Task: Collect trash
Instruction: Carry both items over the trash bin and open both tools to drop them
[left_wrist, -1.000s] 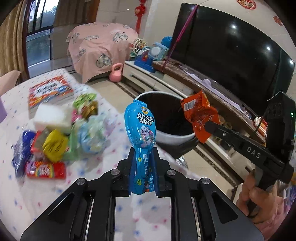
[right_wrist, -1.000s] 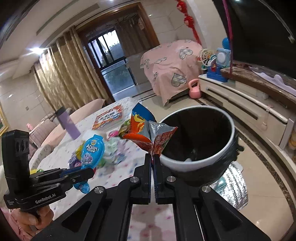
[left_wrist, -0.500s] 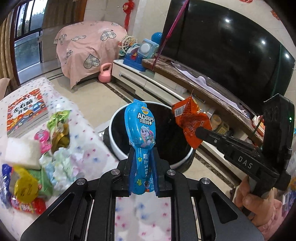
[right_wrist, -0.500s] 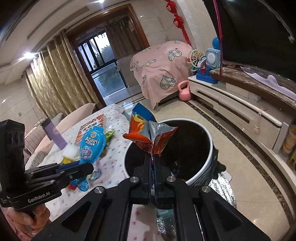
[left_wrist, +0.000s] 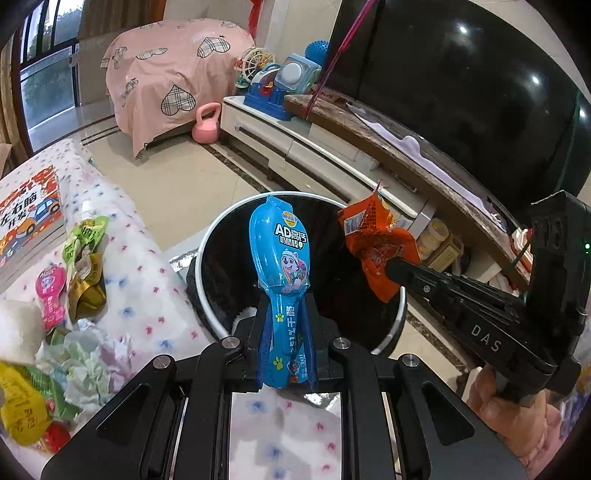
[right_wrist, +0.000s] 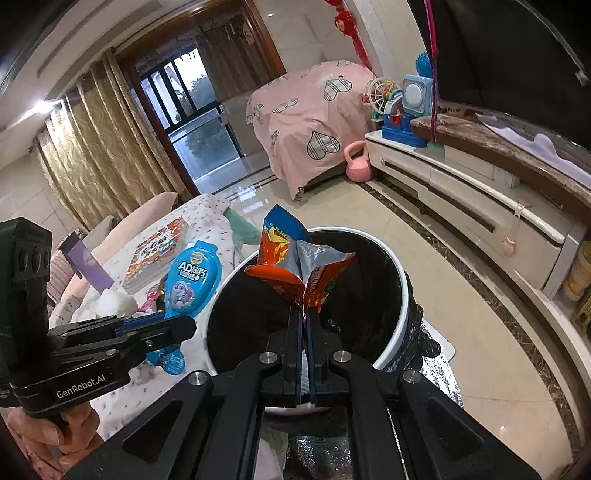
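I am holding the left gripper clamped on the lower stem of a blue lollipop-shaped wrapper, which is standing upright with its rounded head over the near rim of the bin. I am holding the right gripper pinched shut on the bottom corner of an orange snack bag, whose torn mouth is gaping upward, showing a silver lining, above the bin's dark interior. In the left wrist view the orange bag is hanging at the tip of the right gripper over the bin's far right rim, apart from the blue wrapper. The bin, white-rimmed and lined with a black bag, is standing on the tiled floor just beside the table, which is wearing a dotted cloth. On that cloth, more trash is lying in a loose pile: a green pouch, a pink wrapper, crumpled tissue and a yellow packet. A picture book is resting at the table's far end. Beyond the bin, a low white TV cabinet is running along the wall under a dark television.
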